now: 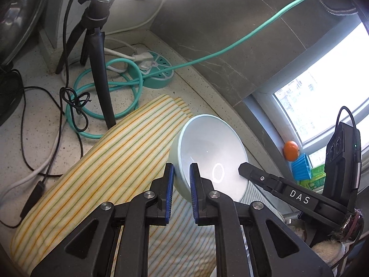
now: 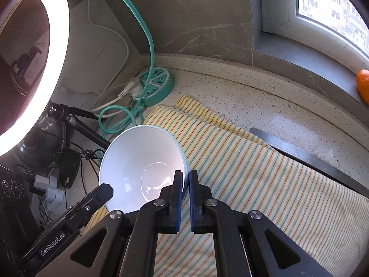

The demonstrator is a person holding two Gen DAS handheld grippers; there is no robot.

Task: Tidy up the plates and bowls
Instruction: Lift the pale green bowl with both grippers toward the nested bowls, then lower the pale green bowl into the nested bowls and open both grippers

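While clamped at opposite rims by two grippers, one pale blue bowl (image 1: 207, 154) tilted above one striped cloth (image 1: 110, 161) spread on the speckled worktop (image 2: 265, 106). Left gripper (image 1: 182, 180) nearly closed, blue pads pinching the bowl's near-left rim, wall of bowl between the pads. Right gripper (image 2: 185, 184) closed tight on the opposite rim, thin wall nipped between its pads; seen from left wrist view as a black finger reaching in at the bowl's right edge. Bowl empty, white inside, sitting directly ahead of both sets of fingertips, mouth turned toward the cameras. One round teal power strip (image 2: 154, 85) in the corner with teal cable looped beside it, one tripod (image 1: 96, 53) standing near the cloth, one ring light (image 2: 50, 53) at left, one orange fruit (image 1: 291, 151) and one blue cup (image 1: 301, 166) on the windowsill.
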